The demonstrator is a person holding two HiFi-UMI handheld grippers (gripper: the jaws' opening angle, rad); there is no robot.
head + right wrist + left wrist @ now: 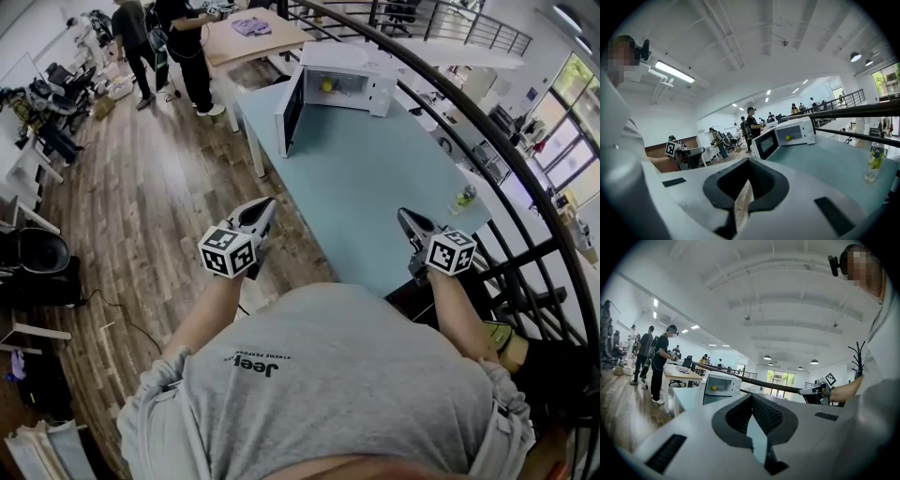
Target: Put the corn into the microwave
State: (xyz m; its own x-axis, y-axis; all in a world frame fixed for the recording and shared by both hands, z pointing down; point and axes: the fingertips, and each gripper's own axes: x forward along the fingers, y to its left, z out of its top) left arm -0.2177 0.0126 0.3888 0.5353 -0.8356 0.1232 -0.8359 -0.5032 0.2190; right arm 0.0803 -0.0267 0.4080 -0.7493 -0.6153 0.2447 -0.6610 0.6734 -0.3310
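Note:
The yellow corn (326, 84) lies inside the white microwave (352, 58), whose door (290, 114) hangs open at the far end of the pale blue table (375, 178). It also shows as a small yellow spot, the corn (713, 388) in the left gripper view and the corn (788, 138) in the right gripper view. My left gripper (265, 212) hovers off the table's near left edge, jaws shut and empty. My right gripper (403, 217) hangs over the near right corner, jaws closed together with nothing in them. Both point toward the microwave from far away.
A clear bottle (462, 199) with a yellowish label stands at the table's right edge. A black curved railing (487, 122) runs along the right side. People (187, 47) stand by a wooden table (253, 37) beyond the microwave. Wood floor lies to the left.

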